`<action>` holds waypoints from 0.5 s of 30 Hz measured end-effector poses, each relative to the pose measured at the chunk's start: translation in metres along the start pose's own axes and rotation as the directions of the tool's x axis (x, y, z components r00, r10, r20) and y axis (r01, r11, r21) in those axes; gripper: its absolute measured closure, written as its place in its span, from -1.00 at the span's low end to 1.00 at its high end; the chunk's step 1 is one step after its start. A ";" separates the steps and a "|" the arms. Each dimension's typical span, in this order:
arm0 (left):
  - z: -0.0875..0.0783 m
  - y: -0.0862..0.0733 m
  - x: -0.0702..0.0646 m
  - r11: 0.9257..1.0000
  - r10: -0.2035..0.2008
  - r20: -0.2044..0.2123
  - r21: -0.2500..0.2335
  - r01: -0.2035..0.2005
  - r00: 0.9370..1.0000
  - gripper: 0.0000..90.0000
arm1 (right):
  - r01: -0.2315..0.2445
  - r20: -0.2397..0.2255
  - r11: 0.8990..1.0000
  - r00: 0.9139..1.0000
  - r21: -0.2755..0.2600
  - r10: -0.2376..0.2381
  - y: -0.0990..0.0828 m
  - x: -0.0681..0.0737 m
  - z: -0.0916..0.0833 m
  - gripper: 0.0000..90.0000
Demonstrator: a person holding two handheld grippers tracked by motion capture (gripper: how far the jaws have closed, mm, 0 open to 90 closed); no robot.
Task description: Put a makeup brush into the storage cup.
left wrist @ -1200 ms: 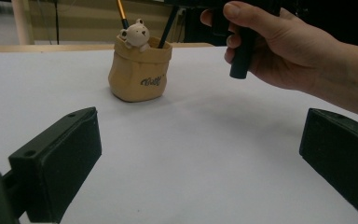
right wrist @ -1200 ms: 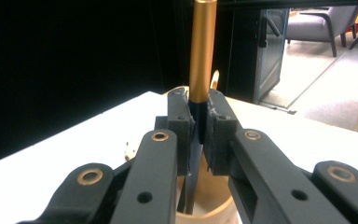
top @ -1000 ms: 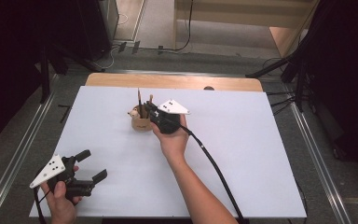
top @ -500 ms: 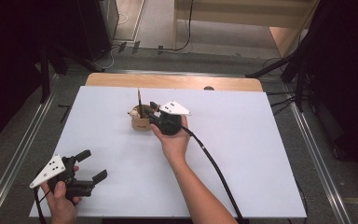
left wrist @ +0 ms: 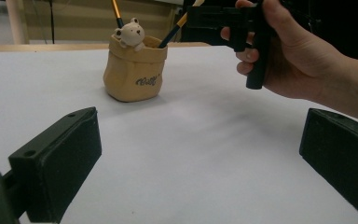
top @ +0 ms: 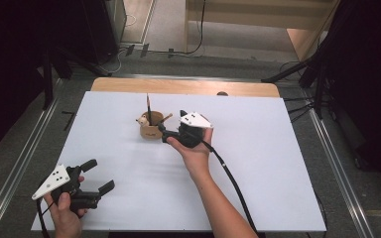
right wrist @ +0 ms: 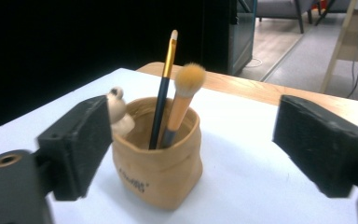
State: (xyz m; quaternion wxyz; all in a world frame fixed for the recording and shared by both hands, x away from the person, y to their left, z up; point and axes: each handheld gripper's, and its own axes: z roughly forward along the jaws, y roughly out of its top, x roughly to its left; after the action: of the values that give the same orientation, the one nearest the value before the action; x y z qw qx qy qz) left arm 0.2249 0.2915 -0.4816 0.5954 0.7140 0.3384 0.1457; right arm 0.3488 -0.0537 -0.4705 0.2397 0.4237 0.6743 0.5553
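Right jaws: we see the right gripper (right wrist: 193, 149) spread wide, nothing held; its jaws sit just short of the pouch.
Left jaws: the left gripper (left wrist: 200, 163) is wide apart too, empty, low over bare table near the front left corner.
Pouch: a tan bag-shaped brush holder (right wrist: 156, 158) stands upright mid-table, a small bear figure (right wrist: 117, 112) on its rim; we can't read its blurred lettering.
Brushes: a slim dark-handled brush (right wrist: 164, 88) and a fluffy makeup brush (right wrist: 182, 100) lean inside, lower ends hidden.
Table: white table (top: 278, 148), wooden far edge.
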 end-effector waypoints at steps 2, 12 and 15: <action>0.000 0.000 0.000 1.000 0.000 0.000 0.002 0.000 1.000 -1.00 | 0.005 -0.010 1.000 1.000 -0.012 -0.005 -0.002 -0.001 -0.006 -0.80; 0.000 0.000 0.000 1.000 0.001 -0.001 0.001 -0.001 1.000 -1.00 | -0.011 -0.006 1.000 1.000 -0.006 0.011 -0.007 -0.009 -0.032 -1.00; 0.000 0.000 0.000 1.000 0.000 0.000 0.002 0.000 1.000 -1.00 | 0.000 -0.001 1.000 1.000 -0.003 0.000 -0.011 -0.010 -0.039 -1.00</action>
State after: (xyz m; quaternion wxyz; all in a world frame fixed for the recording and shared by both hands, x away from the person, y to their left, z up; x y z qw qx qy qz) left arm 0.2248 0.2911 -0.4819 0.5949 0.7145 0.3383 0.1454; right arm 0.3194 -0.0838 -0.4718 0.2398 0.4230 0.6737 0.5565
